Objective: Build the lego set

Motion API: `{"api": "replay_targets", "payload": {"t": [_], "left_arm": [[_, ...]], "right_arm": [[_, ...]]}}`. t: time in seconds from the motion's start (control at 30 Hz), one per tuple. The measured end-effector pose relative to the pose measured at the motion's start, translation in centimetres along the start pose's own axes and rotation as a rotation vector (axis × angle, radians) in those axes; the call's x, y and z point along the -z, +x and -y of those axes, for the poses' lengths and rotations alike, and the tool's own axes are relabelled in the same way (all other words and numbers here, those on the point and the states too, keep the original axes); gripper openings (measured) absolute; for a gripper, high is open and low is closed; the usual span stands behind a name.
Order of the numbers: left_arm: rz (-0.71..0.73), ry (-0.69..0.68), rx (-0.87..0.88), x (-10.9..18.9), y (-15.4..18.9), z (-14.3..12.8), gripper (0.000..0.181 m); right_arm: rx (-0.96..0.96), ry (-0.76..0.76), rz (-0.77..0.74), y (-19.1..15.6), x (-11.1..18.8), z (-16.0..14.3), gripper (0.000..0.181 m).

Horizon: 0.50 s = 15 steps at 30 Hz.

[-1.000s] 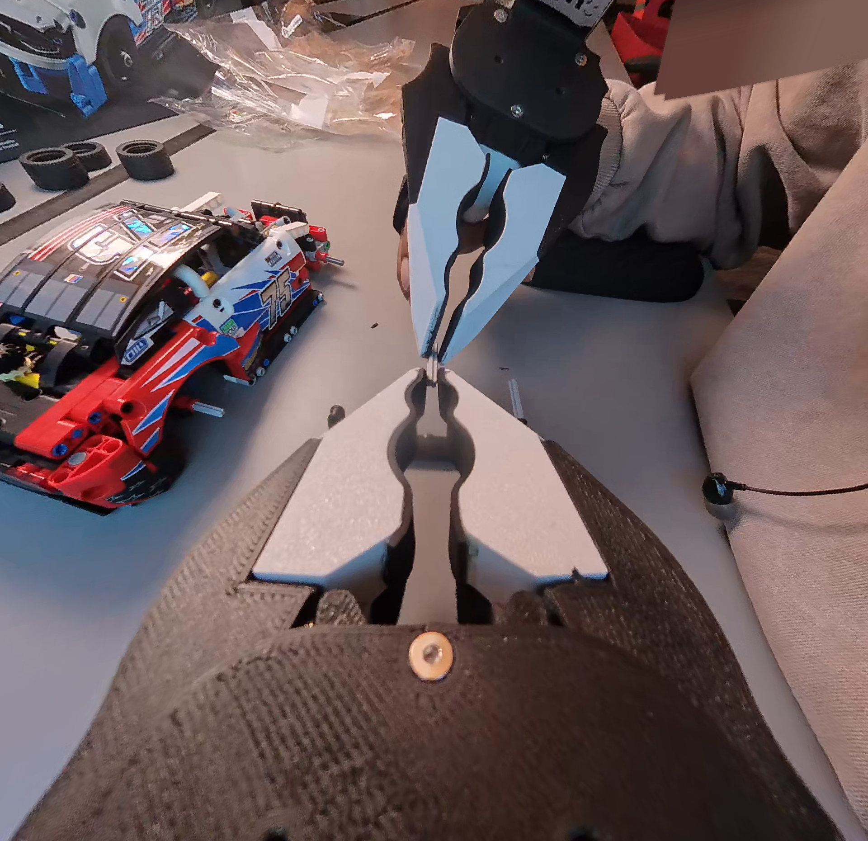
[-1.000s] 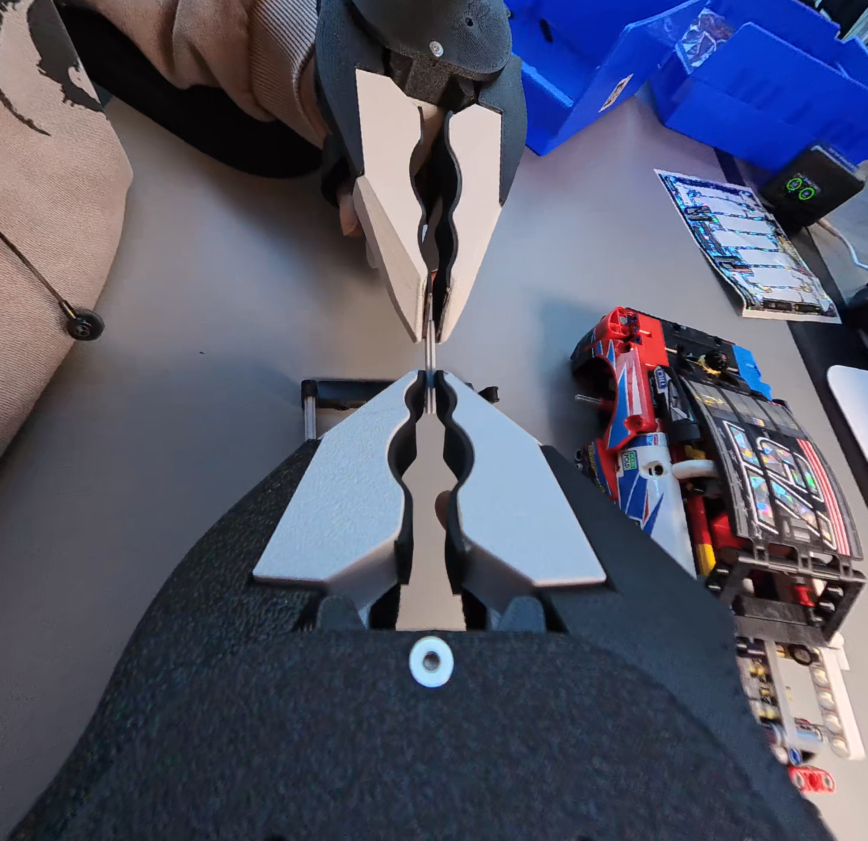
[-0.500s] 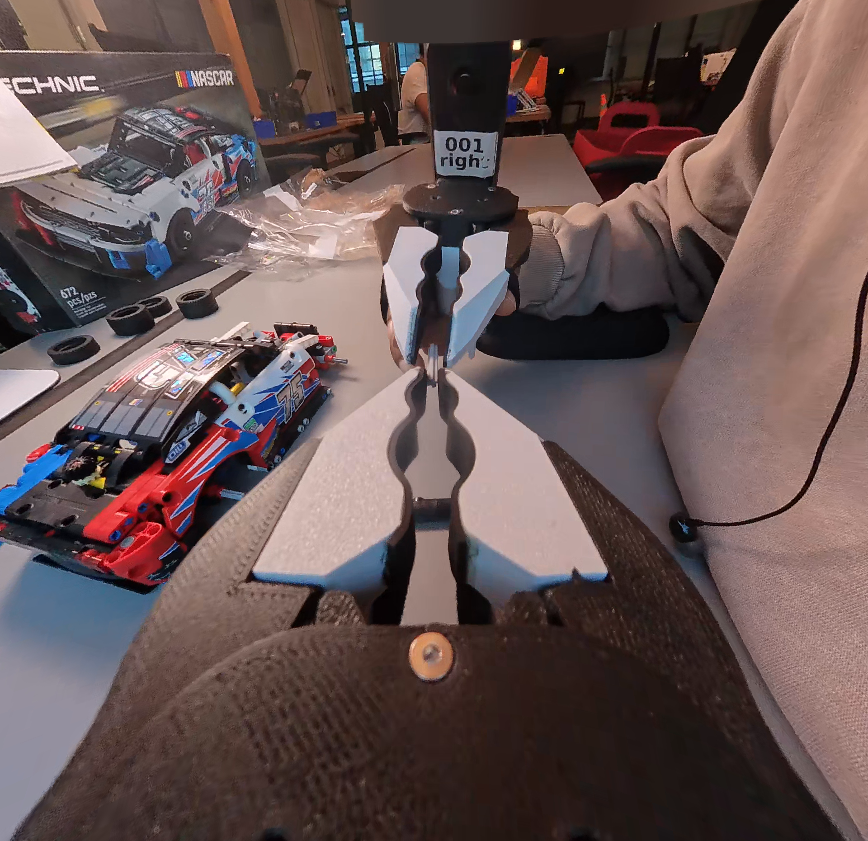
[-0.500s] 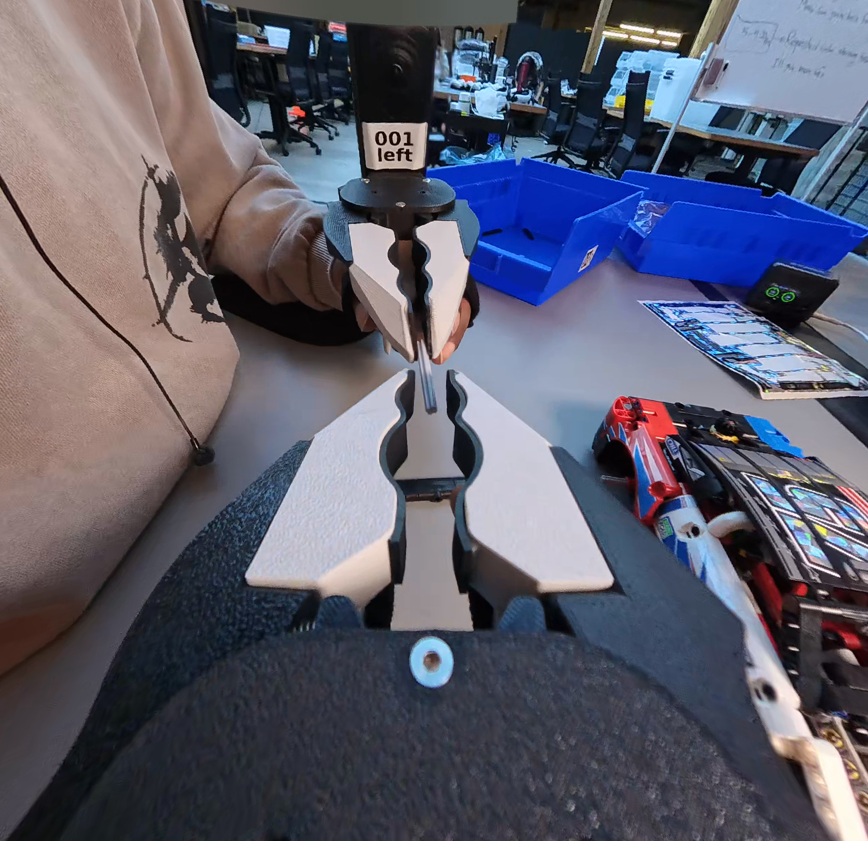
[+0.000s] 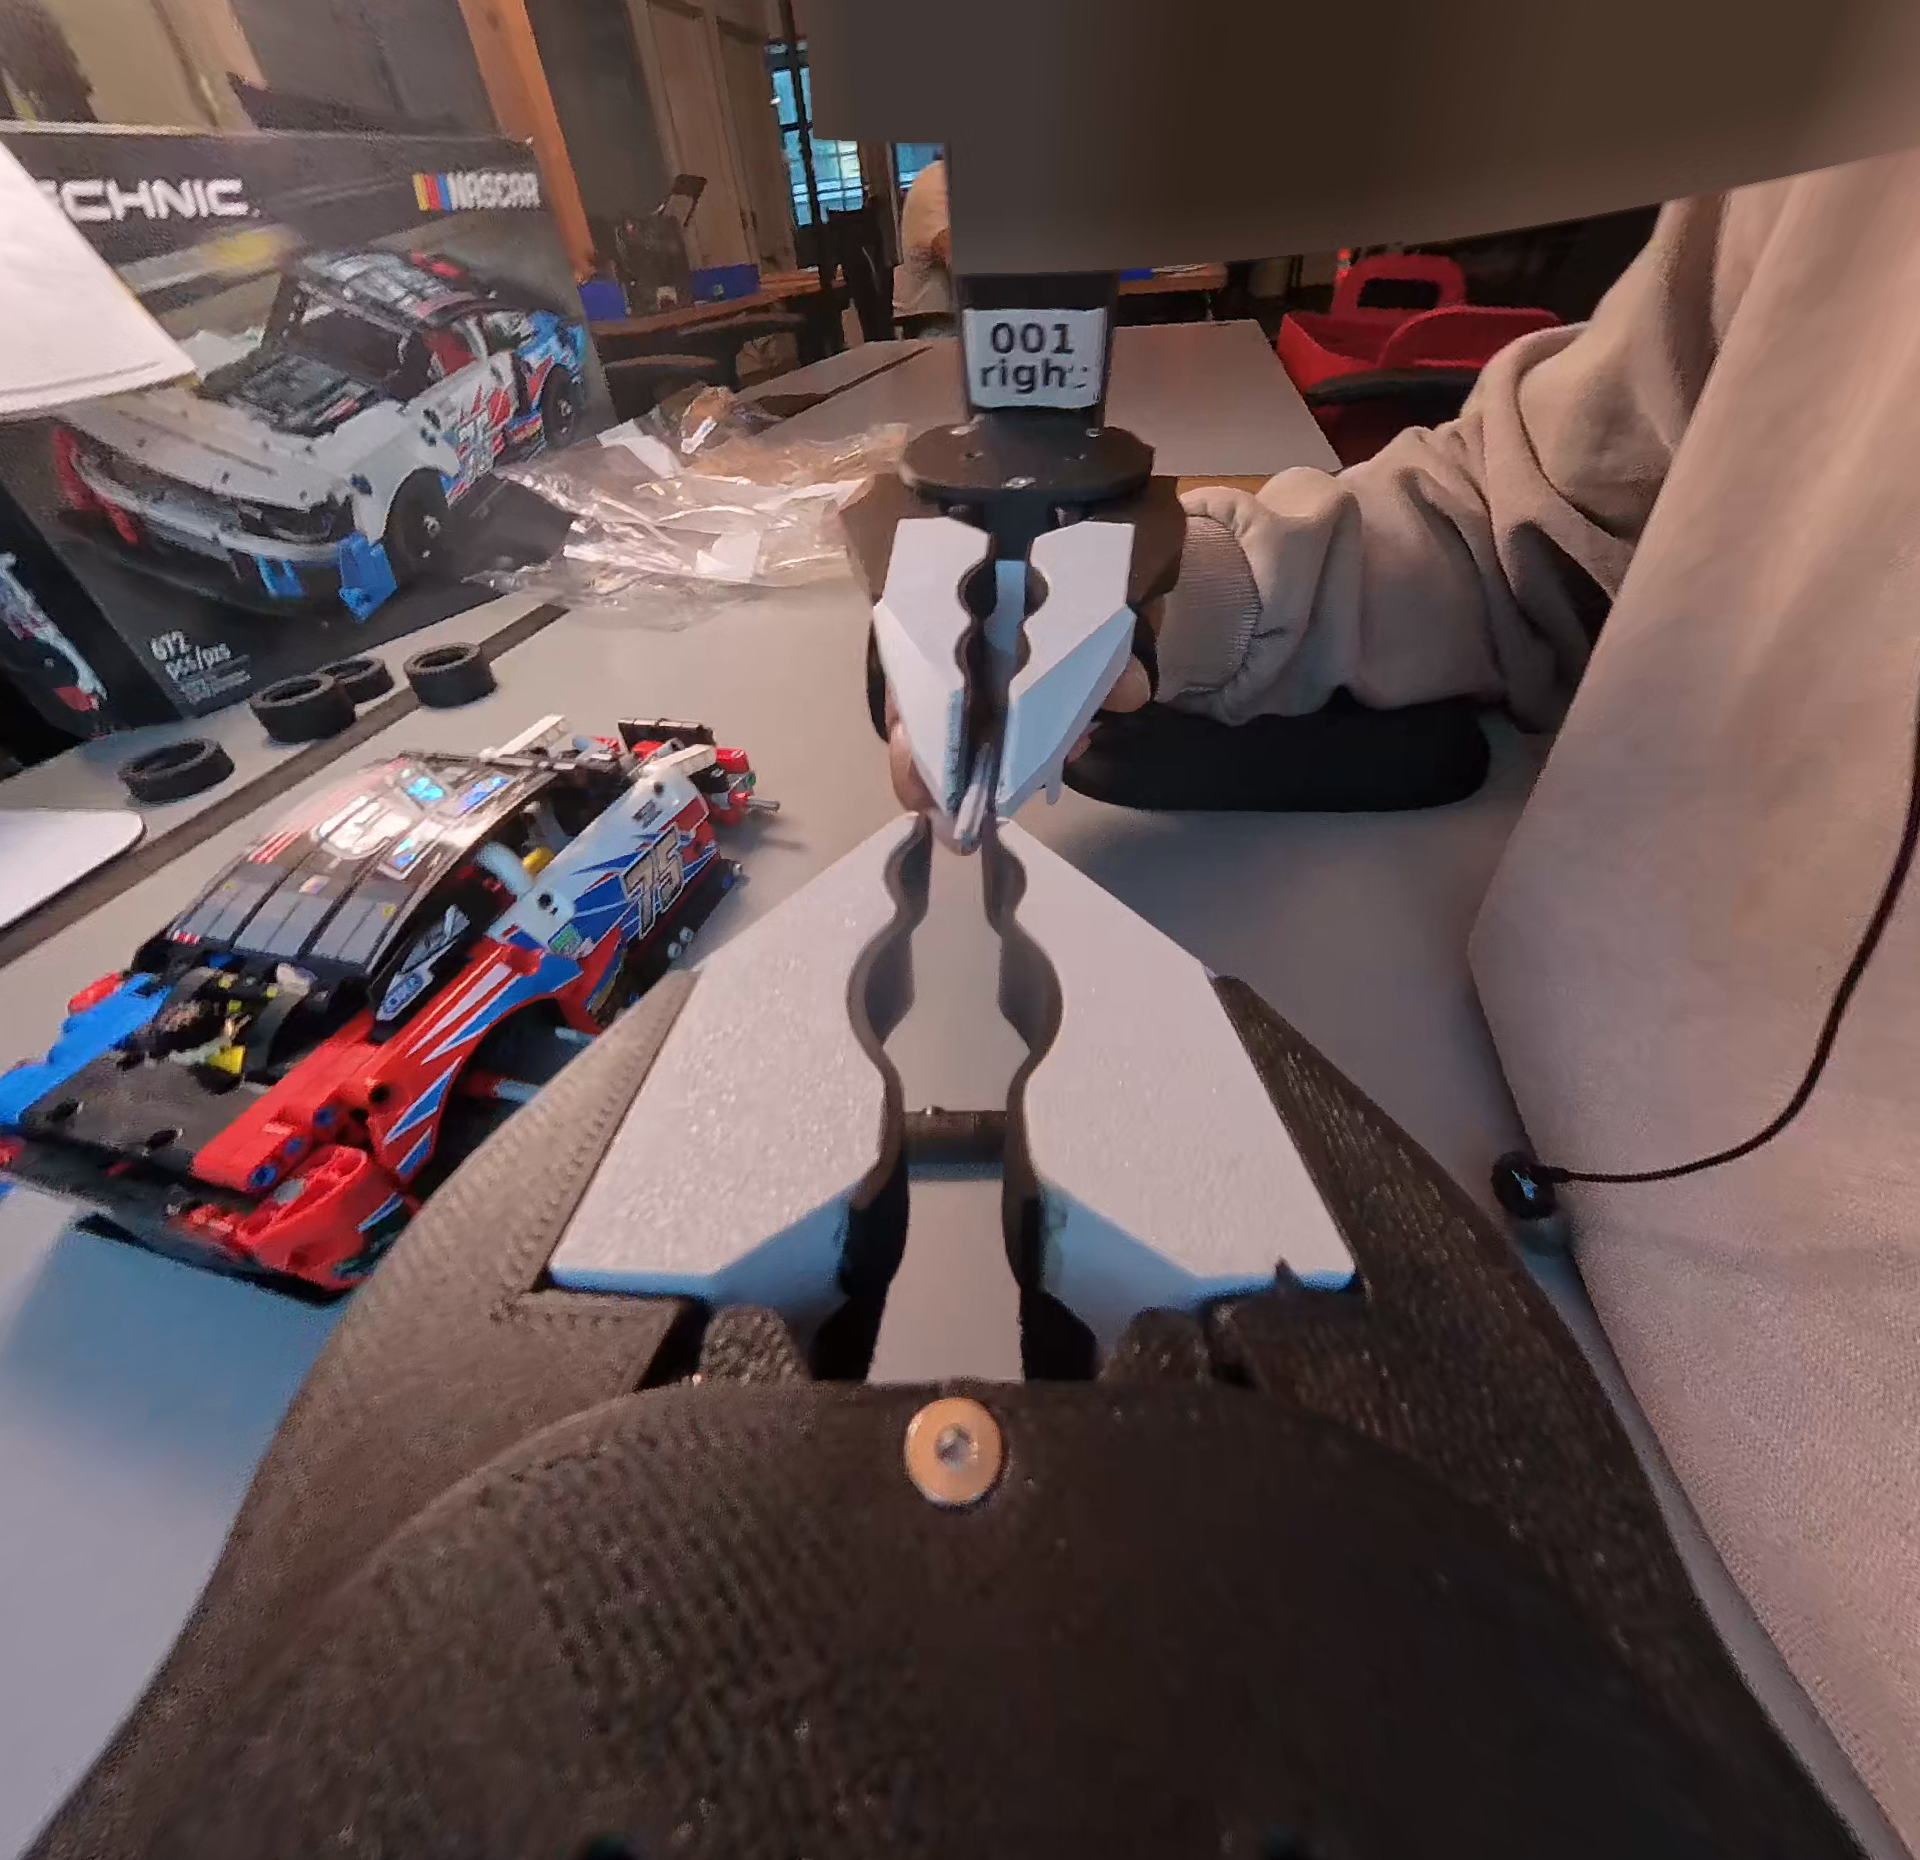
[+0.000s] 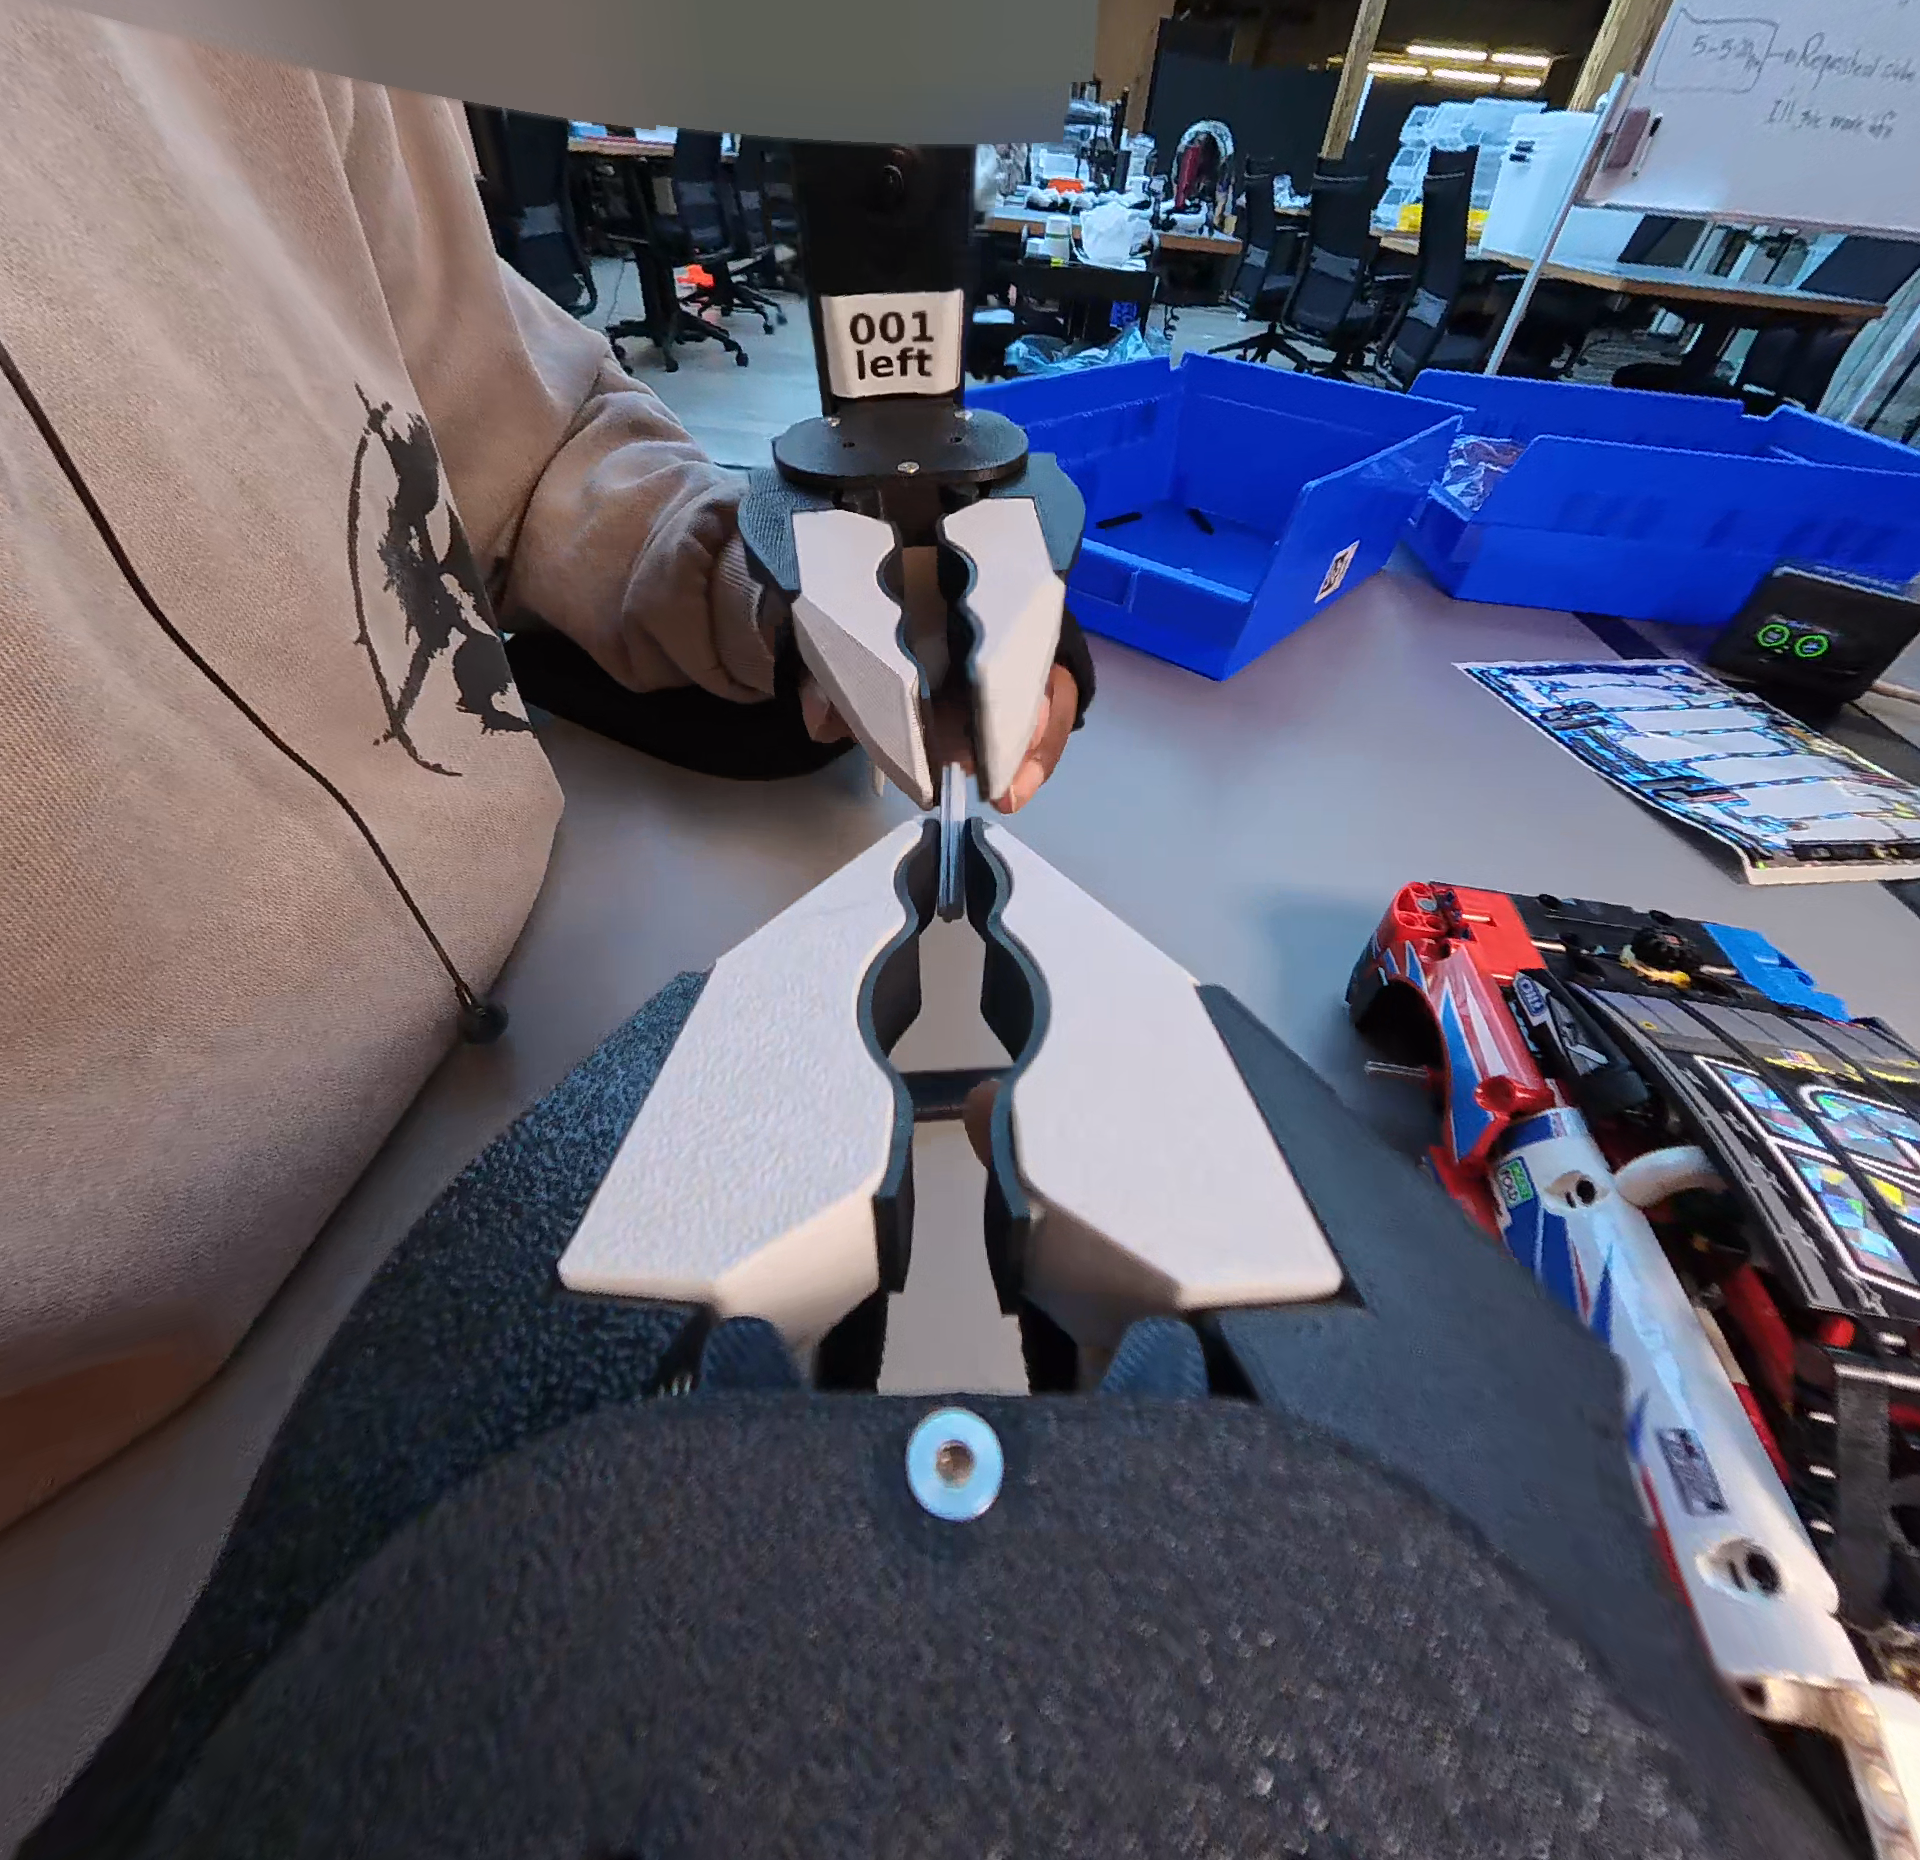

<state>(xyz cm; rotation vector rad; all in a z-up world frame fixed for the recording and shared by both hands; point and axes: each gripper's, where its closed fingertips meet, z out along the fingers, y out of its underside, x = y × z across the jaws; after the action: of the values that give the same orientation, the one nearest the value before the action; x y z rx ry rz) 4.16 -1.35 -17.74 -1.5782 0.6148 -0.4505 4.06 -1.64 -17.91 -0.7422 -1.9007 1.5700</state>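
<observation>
A thin grey axle (image 6: 950, 870) is pinched between the tips of my right gripper (image 6: 948, 834), held above the grey table (image 6: 1247, 802). My left gripper (image 5: 958, 828) faces it tip to tip; its jaws stand slightly apart around the axle's far end (image 5: 971, 808). The right gripper also shows in the left wrist view (image 5: 977, 818), and the left gripper shows in the right wrist view (image 6: 953, 792). The part-built red, white and blue race car (image 5: 416, 958) lies on the table to one side, also in the right wrist view (image 6: 1662, 1135).
The set's box (image 5: 260, 376), loose black tyres (image 5: 447, 672) and empty plastic bags (image 5: 707, 522) lie beyond the car. Blue bins (image 6: 1226, 522), a sticker sheet (image 6: 1714, 761) and a black device (image 6: 1808, 636) sit at the far side. The person's torso (image 5: 1714, 875) is close by. My two grippers' fingertips are within a few centimetres of each other.
The axle has passed from the left gripper to the right: the right gripper closed on it and the left gripper's jaws opened. Both grippers tilted up from the table earlier.
</observation>
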Motion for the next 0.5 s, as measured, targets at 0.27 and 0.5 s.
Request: {"api": "replay_targets", "payload": {"t": [0.27, 0.5], "left_arm": [[0.081, -0.392, 0.218, -0.6, -6.0, -7.3, 0.027], [0.004, -0.553, 0.113, -2.3, -5.4, -10.2, 0.017]], "right_arm": [[0.019, -0.172, -0.112, 4.8, 2.1, -4.2, 0.002], [0.005, -0.219, -0.107, 4.9, 1.9, -6.1, 0.002]]}}
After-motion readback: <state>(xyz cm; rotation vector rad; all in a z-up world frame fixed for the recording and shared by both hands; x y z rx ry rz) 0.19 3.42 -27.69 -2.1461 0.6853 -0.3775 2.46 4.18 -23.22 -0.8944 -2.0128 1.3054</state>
